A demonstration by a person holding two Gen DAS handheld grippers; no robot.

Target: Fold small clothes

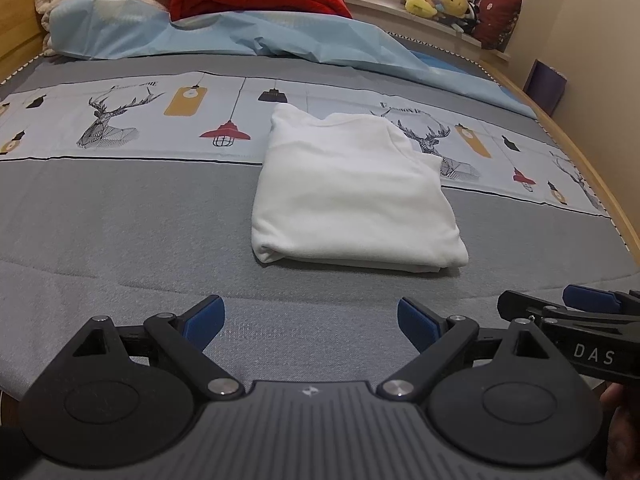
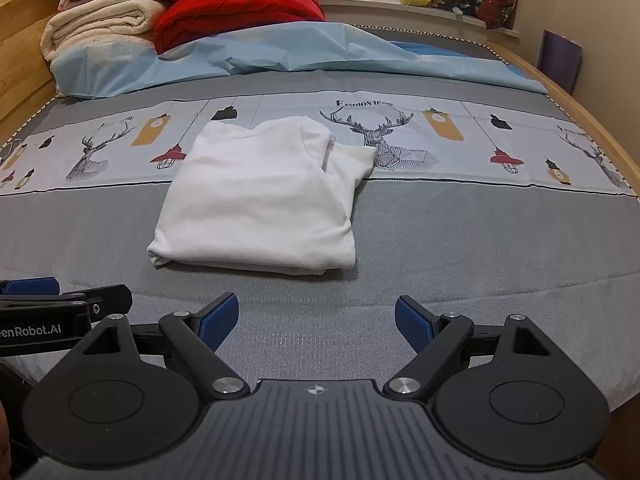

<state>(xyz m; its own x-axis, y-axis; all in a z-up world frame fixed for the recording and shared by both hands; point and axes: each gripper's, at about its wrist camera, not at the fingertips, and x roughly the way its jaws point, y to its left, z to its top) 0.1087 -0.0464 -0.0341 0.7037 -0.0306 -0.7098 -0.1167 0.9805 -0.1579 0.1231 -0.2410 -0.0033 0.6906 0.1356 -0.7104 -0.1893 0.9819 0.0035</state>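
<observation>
Folded white garment (image 1: 352,192) on bed (image 1: 120,216), ahead of both spread-jawed grippers, untouched

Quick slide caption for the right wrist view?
Open right claw hovers short of the folded white garment on the bed, left claw alongside.

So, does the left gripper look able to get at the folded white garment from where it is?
Probably yes: the left gripper is open and empty, and only bare grey bedspread lies between it and the white garment ahead.
</observation>
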